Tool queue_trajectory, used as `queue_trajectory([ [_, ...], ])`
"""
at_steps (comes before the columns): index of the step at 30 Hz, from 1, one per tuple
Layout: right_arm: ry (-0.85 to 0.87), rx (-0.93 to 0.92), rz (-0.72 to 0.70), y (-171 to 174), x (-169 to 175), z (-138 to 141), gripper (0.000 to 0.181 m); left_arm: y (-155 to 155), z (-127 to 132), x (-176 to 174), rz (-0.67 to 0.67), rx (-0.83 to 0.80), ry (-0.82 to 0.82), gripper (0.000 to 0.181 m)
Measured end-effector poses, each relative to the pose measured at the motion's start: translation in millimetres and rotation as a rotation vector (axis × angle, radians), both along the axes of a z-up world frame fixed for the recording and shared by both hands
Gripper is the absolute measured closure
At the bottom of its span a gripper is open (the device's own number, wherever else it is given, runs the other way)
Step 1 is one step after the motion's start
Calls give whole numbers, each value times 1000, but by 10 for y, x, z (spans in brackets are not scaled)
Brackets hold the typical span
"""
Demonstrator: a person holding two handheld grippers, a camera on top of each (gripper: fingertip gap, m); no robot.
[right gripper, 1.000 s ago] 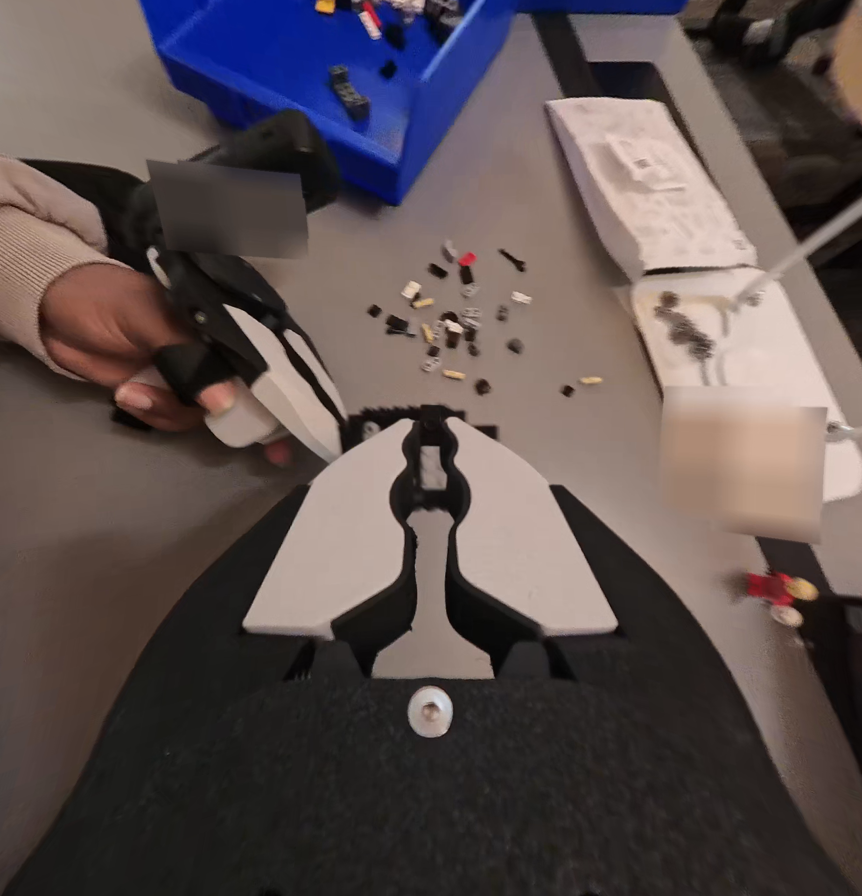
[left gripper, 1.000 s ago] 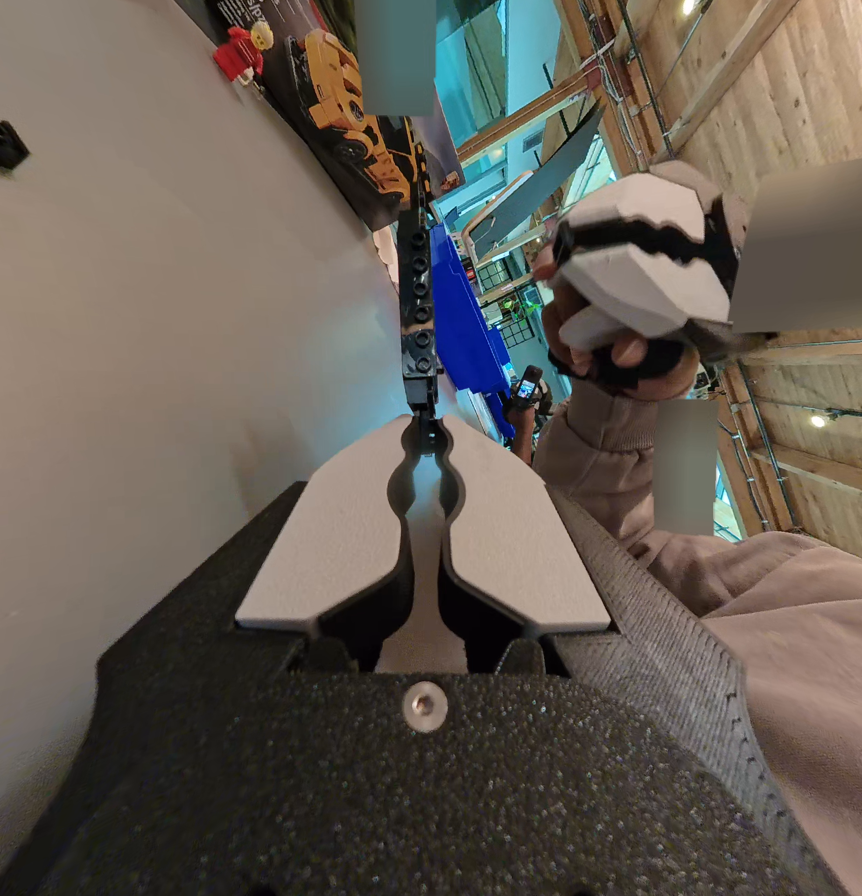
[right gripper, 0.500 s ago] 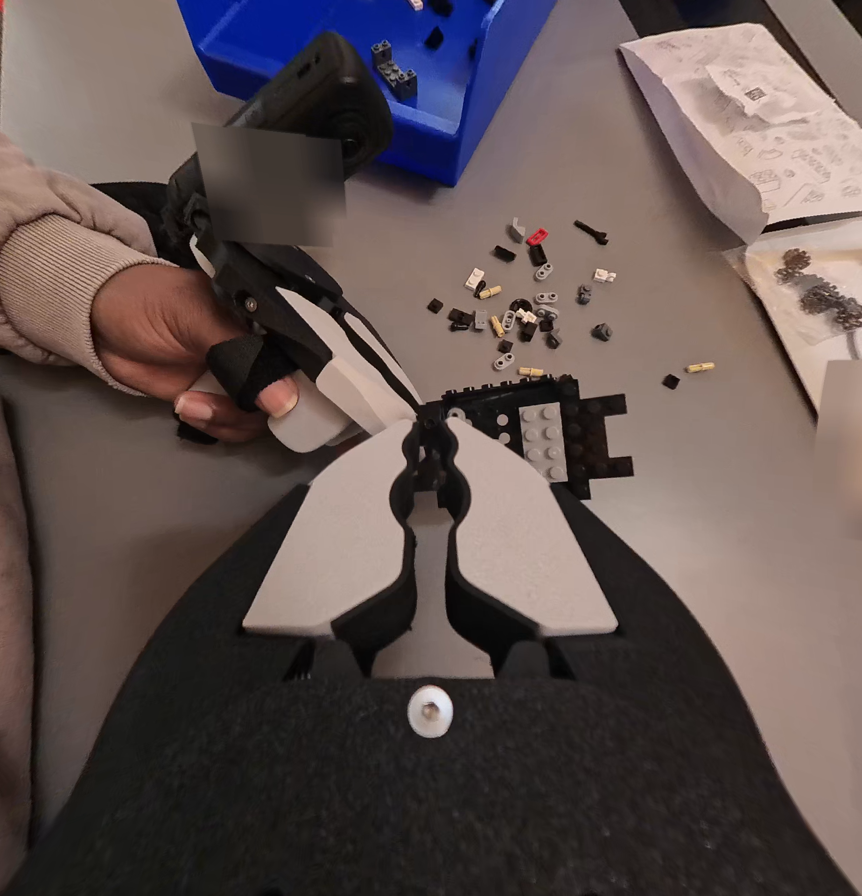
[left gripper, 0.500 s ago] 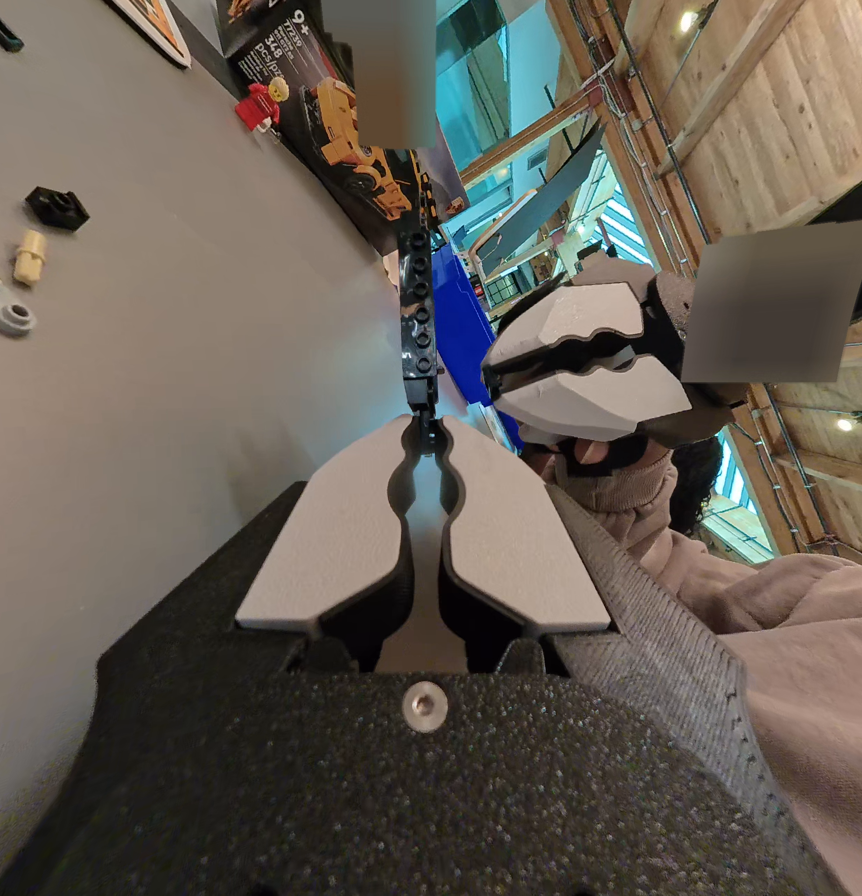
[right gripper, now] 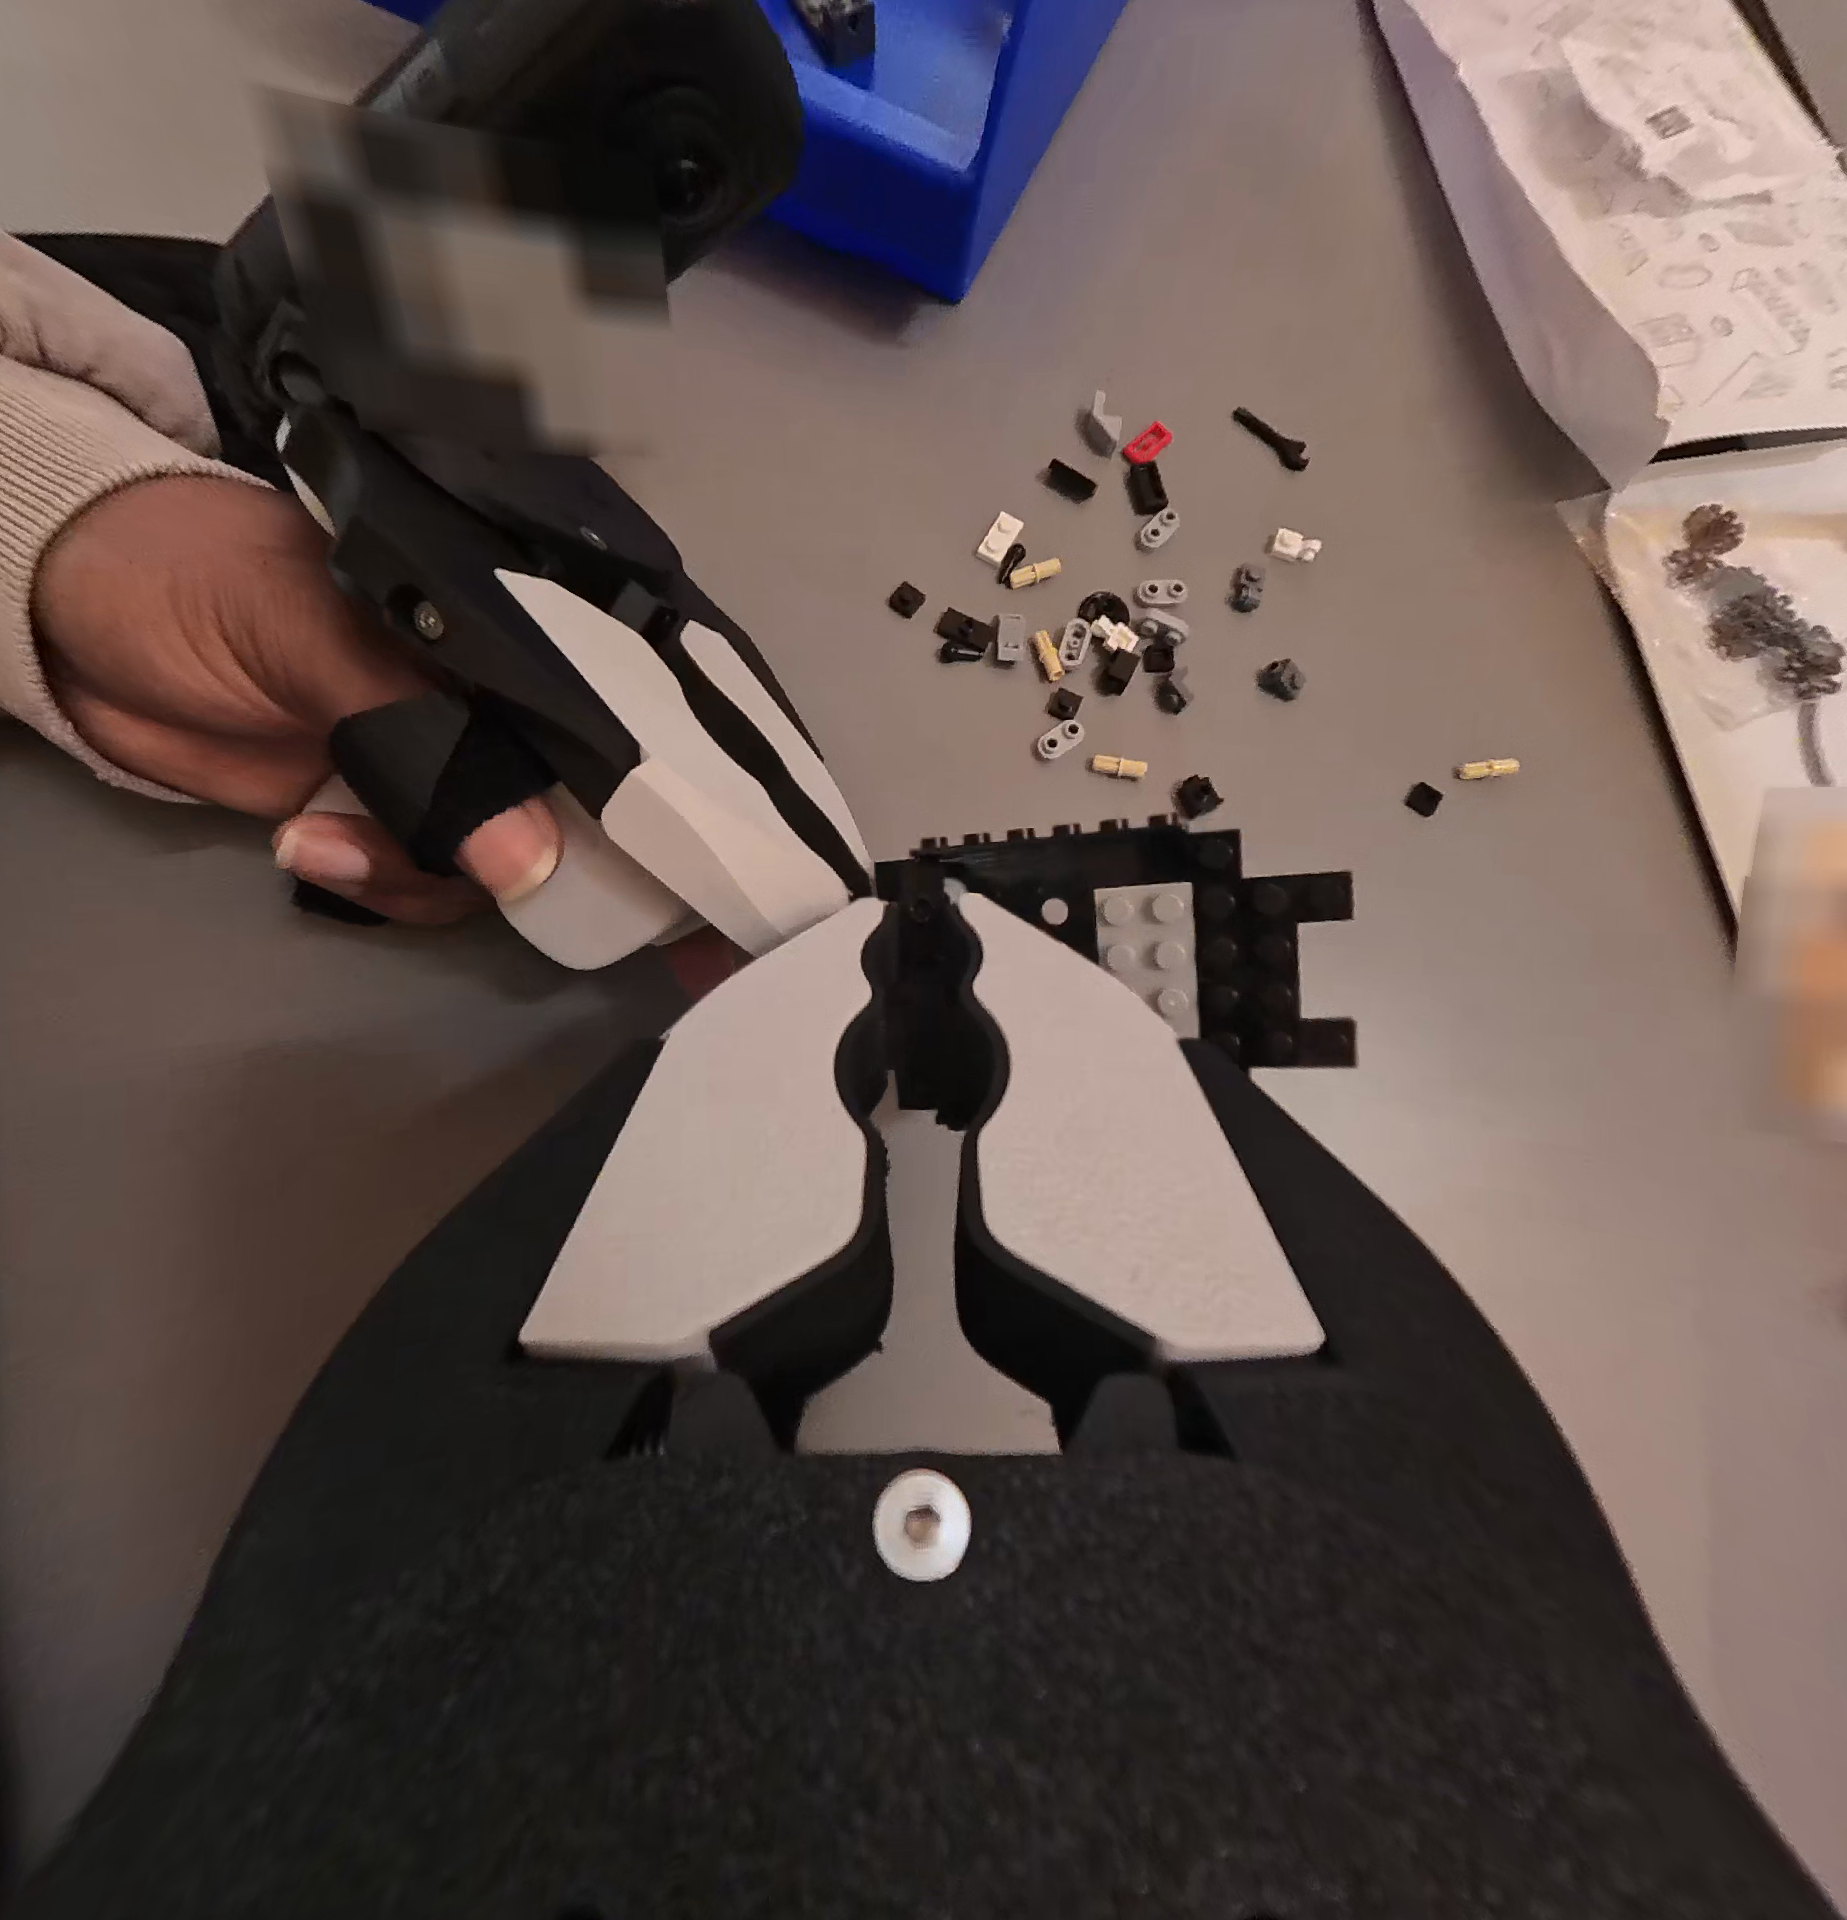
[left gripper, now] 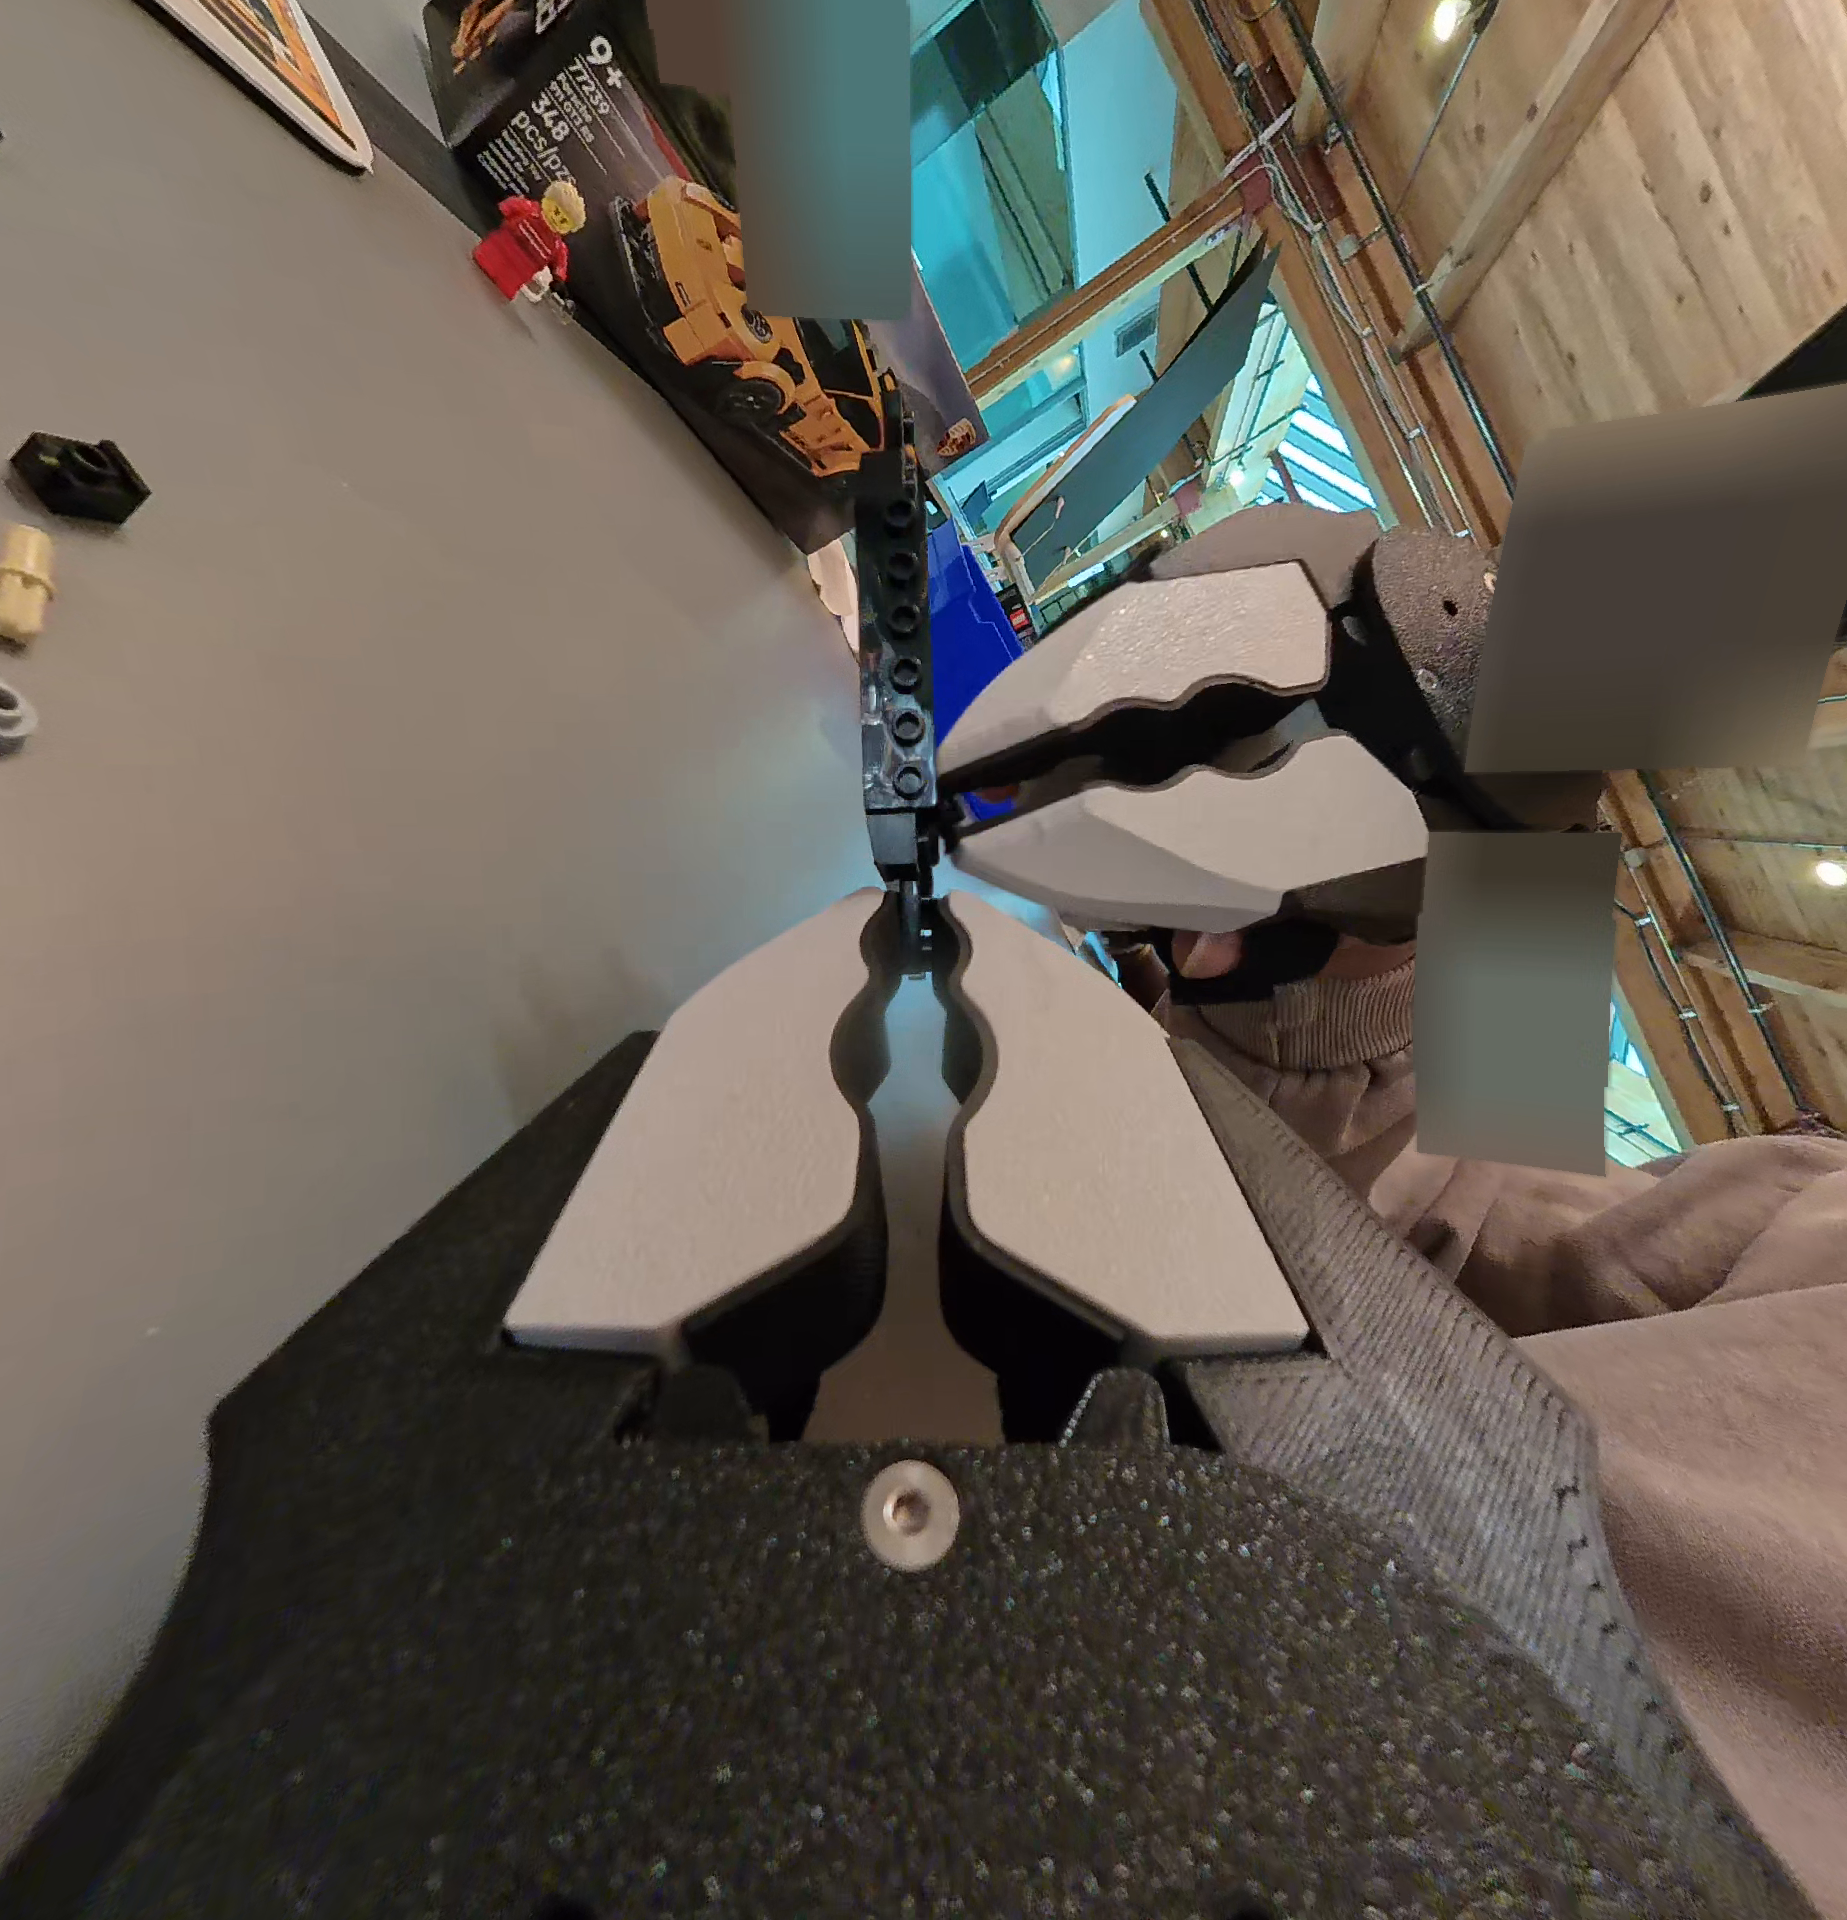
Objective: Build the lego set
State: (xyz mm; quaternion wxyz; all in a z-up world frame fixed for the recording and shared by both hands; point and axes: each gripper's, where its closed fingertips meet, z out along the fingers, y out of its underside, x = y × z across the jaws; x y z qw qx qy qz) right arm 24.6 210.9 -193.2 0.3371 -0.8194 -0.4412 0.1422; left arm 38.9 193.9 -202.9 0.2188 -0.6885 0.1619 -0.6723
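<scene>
Grey table (right gripper: 1418, 1299); black studded lego plate (right gripper: 1262, 945) with light-grey brick, pinched edge-on by left gripper (left gripper: 914, 914); right gripper (right gripper: 919, 914) clamped on small black piece.

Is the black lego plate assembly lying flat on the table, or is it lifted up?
Lifted. The left hand-held gripper pinches the black lego plate assembly by one end, holding it edge-on and clear of the grey table.

Claws: I held two, my left claw (left gripper: 914, 914) and my right claw (right gripper: 921, 914).
Black plate assembly (right gripper: 1267, 966): one.
Minifigure (left gripper: 524, 244): one.
Blue bin (right gripper: 898, 166): one.
Tan pins (right gripper: 1118, 767): about four, loose pile too small to count surely.
</scene>
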Motion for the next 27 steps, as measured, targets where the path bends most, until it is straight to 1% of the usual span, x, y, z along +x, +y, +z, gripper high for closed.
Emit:
queue_trajectory([
  [4, -33, 1, 5, 16, 17, -12, 168, -10, 7, -3, -5, -9, -7, 176],
  [9, -42, 16, 16, 18, 16, 24, 167, -21, 36, -9, -15, -33, -34, 176],
  [11, -31, 47, 5, 36, 42, 88, 167, -22, 39, -13, -17, -39, -39, 176],
  [14, 32, 58, 4, -5, 63, 180, 168, -27, 43, -12, -23, -47, -47, 176],
  [16, 57, 52, 21, -51, 49, 166, 168, -39, 50, -4, -30, -51, -53, 176],
  [21, 34, 41, 37, -91, 21, 34, 174, -66, 24, 16, -41, -53, -43, 176],
  [27, -29, 96, 32, -36, 68, 25, 177, -68, 12, 21, -47, -63, -37, 176],
])
